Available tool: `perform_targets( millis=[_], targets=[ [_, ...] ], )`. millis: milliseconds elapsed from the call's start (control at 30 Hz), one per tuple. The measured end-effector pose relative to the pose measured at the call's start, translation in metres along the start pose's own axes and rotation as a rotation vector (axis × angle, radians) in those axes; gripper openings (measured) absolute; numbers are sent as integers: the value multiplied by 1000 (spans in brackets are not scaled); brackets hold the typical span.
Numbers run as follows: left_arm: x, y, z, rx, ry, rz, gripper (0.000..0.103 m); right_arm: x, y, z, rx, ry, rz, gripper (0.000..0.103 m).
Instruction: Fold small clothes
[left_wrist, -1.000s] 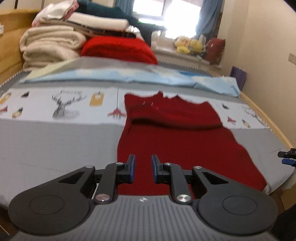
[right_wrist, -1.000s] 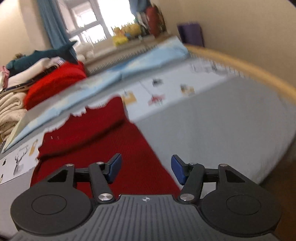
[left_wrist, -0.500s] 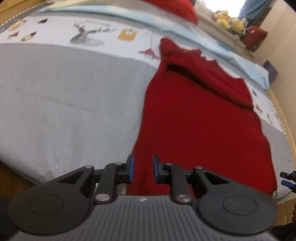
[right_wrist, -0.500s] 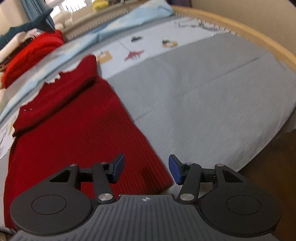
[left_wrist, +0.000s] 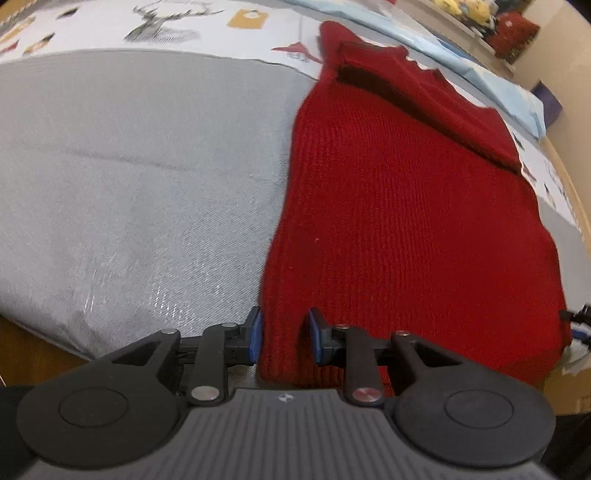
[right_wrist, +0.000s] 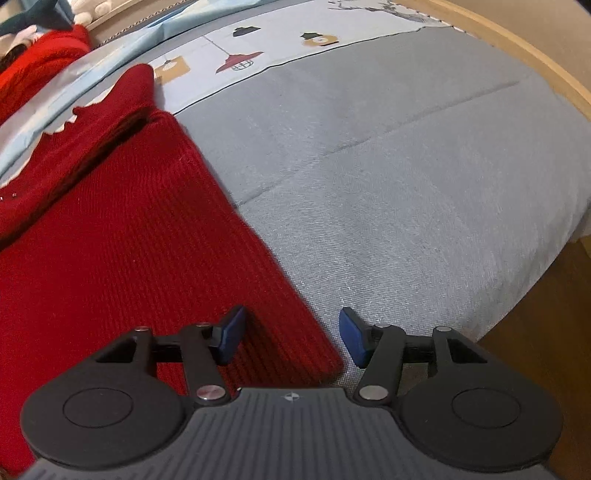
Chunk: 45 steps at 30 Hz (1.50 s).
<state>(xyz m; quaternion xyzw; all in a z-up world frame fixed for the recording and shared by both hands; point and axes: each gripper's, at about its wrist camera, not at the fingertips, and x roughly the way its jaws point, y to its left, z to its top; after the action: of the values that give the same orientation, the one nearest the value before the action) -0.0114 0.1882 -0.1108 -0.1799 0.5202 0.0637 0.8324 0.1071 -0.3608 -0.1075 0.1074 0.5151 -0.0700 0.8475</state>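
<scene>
I see the bed (left_wrist: 129, 177) filling both views, its grey cover (right_wrist: 406, 184) running up to a pale printed band (right_wrist: 288, 40) with small pictures, and a wooden frame (right_wrist: 517, 48) curving along the far side. On the grey cover lies the red knitted sweater (left_wrist: 406, 229), spread flat with its ribbing running away from me and its top part folded down across the far end. Its near hem reaches the edge of the mattress on my side.

My left gripper (left_wrist: 283, 341) sits at the sweater's near left corner, its blue fingers (left_wrist: 255, 338) parted a little with that corner of knit showing between them; I cannot tell whether they touch the cloth. My right gripper (right_wrist: 291, 341) sits at the near right corner, spread wider: one finger is over the red knit, the other over bare grey cover, and the sweater's edge runs between them. Neither tool grips anything.
</scene>
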Motion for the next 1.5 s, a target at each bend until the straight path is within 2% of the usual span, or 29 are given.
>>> perform_targets(
  millis=[300, 367, 433, 467, 500, 533, 633, 700, 767, 867, 933, 967, 1133, 1267, 1367, 1500],
  targets=[
    [5, -3, 3, 14, -9, -3, 26, -2, 6, -3, -15, 14, 36, 60],
    [2, -5, -2, 22, -15, -11, 14, -3, 5, -3, -10, 15, 51, 59],
    [1, -5, -2, 27, -25, -8, 13, -3, 3, -4, 2, 15, 65, 44],
    [0, -5, -2, 22, -26, -10, 13, -4, 2, -4, 7, 15, 85, 29],
    [-1, -4, -1, 14, -26, -14, 13, -6, 1, -4, 17, 15, 108, 23],
    [-2, -4, -1, 9, -26, -19, 13, -7, 1, -4, 18, 10, 121, 22],
    [1, -4, 0, 1, -13, -26, 16, -10, 2, -6, 4, 4, 122, 21],
    [3, -2, 0, -7, -6, -34, 17, -7, 0, -6, 14, 17, 99, 28],
    [3, -3, 0, 0, -6, -31, 18, -5, -2, -4, 36, 22, 90, 31],
    [4, -6, -1, 16, -13, -22, 17, -5, 4, -4, 0, 23, 82, 35],
    [2, -9, -1, 39, -30, -11, 13, -4, 8, -5, -20, 27, 97, 31],
    [1, -11, -1, 52, -39, -8, 12, -5, 9, -5, -28, 28, 116, 21],
    [-3, -14, 0, 50, -55, -32, 13, -14, 11, -5, -37, -10, 158, 20],
    [6, -12, -1, 35, -22, -28, 15, -4, 9, -6, -30, 39, 130, 29],
    [5, -10, 0, 31, -26, -25, 15, -5, 13, -5, -44, 31, 121, 29],
    [5, -8, 0, 24, -22, -31, 15, -8, 6, -6, 11, 23, 125, 29]
  ],
)
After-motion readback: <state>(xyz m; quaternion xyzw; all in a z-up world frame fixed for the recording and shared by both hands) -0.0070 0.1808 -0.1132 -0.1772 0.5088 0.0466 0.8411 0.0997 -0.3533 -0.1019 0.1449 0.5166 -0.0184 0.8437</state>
